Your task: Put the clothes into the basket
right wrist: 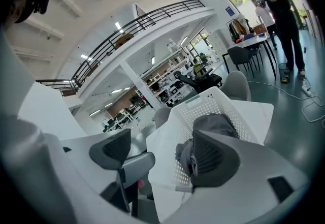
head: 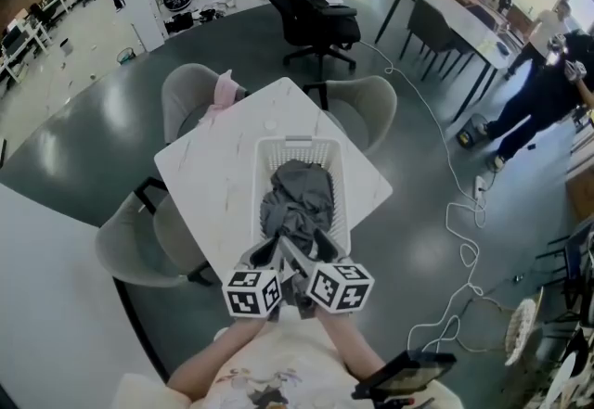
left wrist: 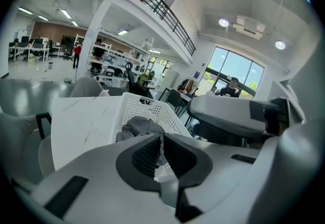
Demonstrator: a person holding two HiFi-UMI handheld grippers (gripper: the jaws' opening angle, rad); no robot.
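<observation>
The white perforated plastic basket [head: 299,149] stands near the middle of the white marble-pattern table [head: 209,175], with its long side running from 12 to 6 o'clock in the head view. The crumpled dark grey clothes [head: 297,198] lie inside the basket and fill most of it, the heap reaching toward the end at 6 o'clock. Both grippers are held close side by side at this 6 o'clock end, just above the rim, and both point toward 12 o'clock. The left gripper [left wrist: 161,142] has its two dark pads closed against each other, with only a thin slit between them; behind them the basket wall and the grey clothes are visible. The right gripper [right wrist: 161,148] has its jaws wide apart and grips nothing; the basket corner and the grey clothes appear behind the gap. At about 11 o'clock from the basket, a pink cloth [head: 224,90] hangs on a grey upholstered chair [head: 186,94] beside the table. A black office chair [head: 311,13] stands at 12 o'clock, well apart, and a person in dark clothes [head: 543,92] stands at about 2 o'clock.
</observation>
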